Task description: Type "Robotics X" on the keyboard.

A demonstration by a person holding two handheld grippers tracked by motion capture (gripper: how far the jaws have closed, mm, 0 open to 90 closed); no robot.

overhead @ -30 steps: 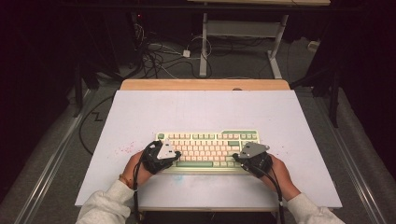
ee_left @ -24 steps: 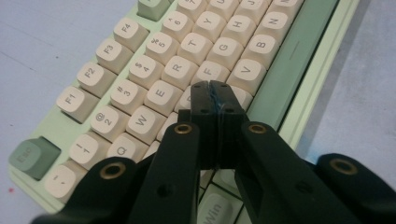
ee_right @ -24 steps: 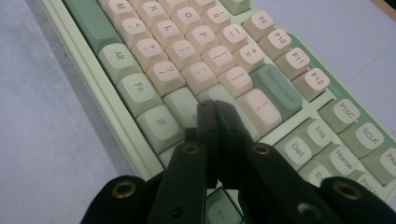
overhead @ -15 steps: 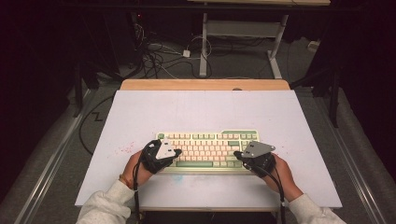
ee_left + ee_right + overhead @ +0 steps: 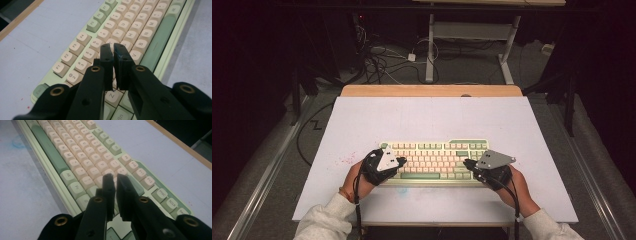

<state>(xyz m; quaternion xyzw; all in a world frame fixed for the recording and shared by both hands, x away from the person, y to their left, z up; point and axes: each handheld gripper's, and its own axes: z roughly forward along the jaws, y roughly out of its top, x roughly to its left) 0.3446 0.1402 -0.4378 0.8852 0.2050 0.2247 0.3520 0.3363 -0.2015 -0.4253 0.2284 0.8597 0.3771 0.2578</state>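
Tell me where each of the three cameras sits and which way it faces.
High view: above the person's side, looking forward and down on the table; both forearms, left gripper and right gripper show.
Left gripper view: rides the left gripper, looking along its jaws over the keyboard's left keys.
Right gripper view: rides the right gripper, over the right keys.
All three share the keyboard.

One keyboard (image 5: 435, 161) lay on the table (image 5: 427, 115), near its front edge and midway between the left and right edges — the single item there. Two grippers were over it: the left gripper (image 5: 400, 161) at the keyboard's left end and the right gripper (image 5: 467, 163) at its right end (each with two black jaws). Two hands held them — one apiece.
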